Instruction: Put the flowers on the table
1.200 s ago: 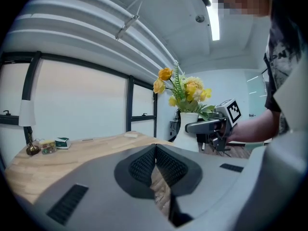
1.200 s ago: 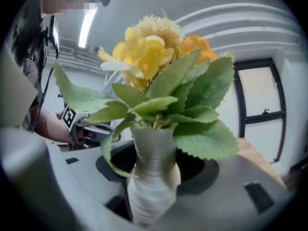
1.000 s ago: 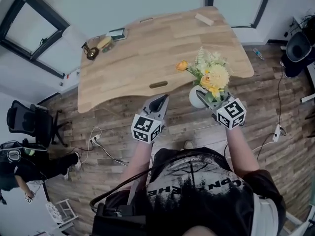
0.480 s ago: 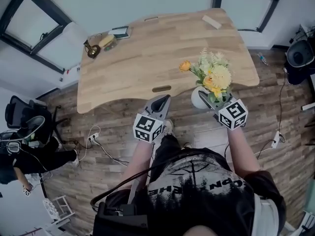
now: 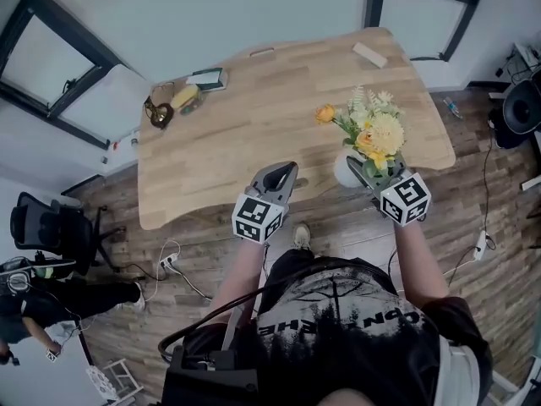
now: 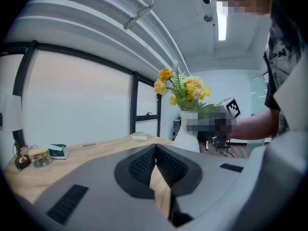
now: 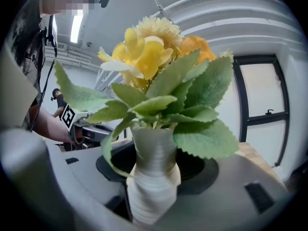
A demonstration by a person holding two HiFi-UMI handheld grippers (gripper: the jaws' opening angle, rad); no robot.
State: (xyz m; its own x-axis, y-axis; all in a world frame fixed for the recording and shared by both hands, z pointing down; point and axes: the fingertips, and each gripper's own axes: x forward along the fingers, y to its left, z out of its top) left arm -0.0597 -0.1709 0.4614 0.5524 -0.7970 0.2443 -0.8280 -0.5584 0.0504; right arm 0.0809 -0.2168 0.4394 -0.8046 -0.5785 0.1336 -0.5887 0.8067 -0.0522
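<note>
A white ribbed vase (image 5: 346, 169) with yellow and orange flowers (image 5: 372, 130) hangs upright over the front right part of the wooden table (image 5: 254, 108). My right gripper (image 5: 359, 170) is shut on the vase's neck (image 7: 153, 153); green leaves (image 7: 192, 114) fill most of the right gripper view. My left gripper (image 5: 286, 174) is shut with nothing in it, its tips over the table's front edge, left of the vase. In the left gripper view its jaws (image 6: 156, 150) meet, and the flowers (image 6: 180, 88) show to the right.
At the table's far left lie a small jar (image 5: 183, 97), a dark ornament (image 5: 155, 112) and a green-white box (image 5: 207, 79). A pale block (image 5: 369, 54) sits at the far right corner. A black chair (image 5: 51, 227) stands left; cables run over the wooden floor (image 5: 473, 252).
Both grippers have come forward over the table's front edge, the right one carrying the vase of flowers with it. The person has stepped closer to the table.
</note>
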